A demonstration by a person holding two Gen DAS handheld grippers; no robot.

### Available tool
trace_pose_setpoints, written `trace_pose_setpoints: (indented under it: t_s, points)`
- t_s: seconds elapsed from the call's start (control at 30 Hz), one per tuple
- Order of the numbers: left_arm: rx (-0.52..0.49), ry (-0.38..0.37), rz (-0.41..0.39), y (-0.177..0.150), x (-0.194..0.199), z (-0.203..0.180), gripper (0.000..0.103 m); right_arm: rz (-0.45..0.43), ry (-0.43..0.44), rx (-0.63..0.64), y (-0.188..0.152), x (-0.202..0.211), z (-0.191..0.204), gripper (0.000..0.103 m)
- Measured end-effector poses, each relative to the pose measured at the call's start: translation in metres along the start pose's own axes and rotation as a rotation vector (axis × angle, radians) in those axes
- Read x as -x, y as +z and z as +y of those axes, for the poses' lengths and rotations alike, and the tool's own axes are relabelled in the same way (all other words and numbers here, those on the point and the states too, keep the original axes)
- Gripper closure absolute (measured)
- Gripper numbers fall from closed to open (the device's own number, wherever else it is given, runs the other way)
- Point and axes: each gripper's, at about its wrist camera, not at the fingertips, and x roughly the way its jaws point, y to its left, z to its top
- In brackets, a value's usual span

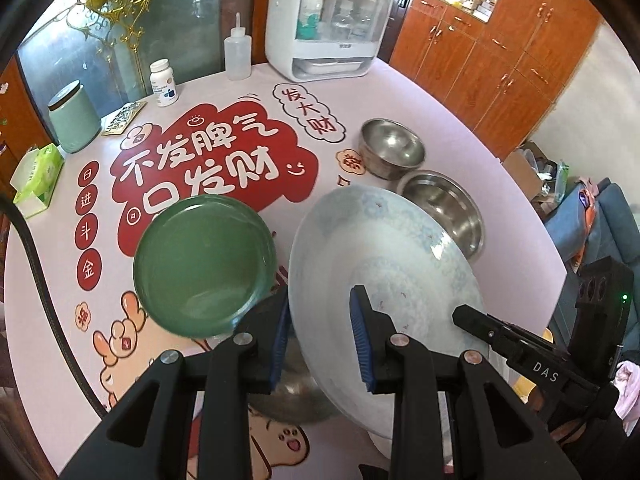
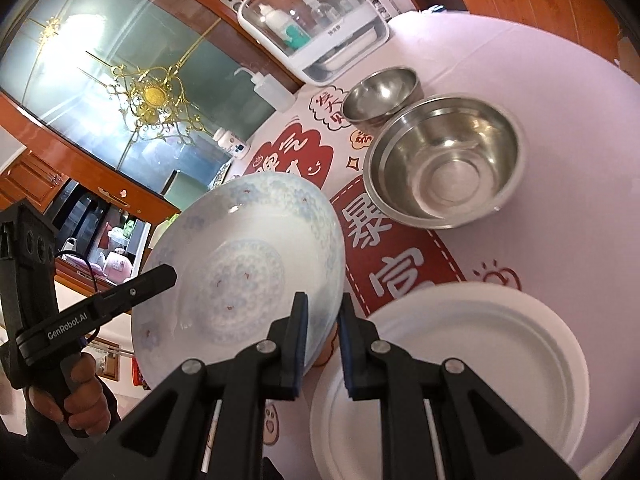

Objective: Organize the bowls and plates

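A white plate with a pale blue pattern (image 1: 384, 264) (image 2: 240, 264) hangs tilted above the table, held from two sides. My left gripper (image 1: 320, 312) is shut on its near rim. My right gripper (image 2: 323, 308) is shut on the opposite rim, and its finger (image 1: 472, 320) shows at the plate's right edge. A green plate (image 1: 204, 264) lies on the cloth to the left. Two steel bowls (image 2: 444, 168) (image 2: 380, 94) stand behind. A stack of white paper plates (image 2: 480, 360) lies under my right gripper.
The round table carries a pink printed cloth (image 1: 224, 160). At its far edge stand a white dish cabinet (image 1: 328, 24), a squeeze bottle (image 1: 238, 52), a pill bottle (image 1: 164, 82), a green canister (image 1: 74, 118) and a tissue box (image 1: 38, 178). A hand (image 2: 80, 392) grips the left handle.
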Motion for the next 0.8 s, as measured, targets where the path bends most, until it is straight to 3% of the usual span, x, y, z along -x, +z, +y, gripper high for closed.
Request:
trace_pose_setpoints:
  t_s: [0.43,0.8]
  points:
    - [-0.042,0.003,-0.039,-0.051,0.047,-0.023,0.076,-0.084,0.005,0.034,-0.049,0.058,0.011,0.089]
    - [-0.071,0.001,-0.007,-0.1,0.062,-0.044,0.078,-0.125,-0.026,0.043,-0.079,0.091,0.005,0.089]
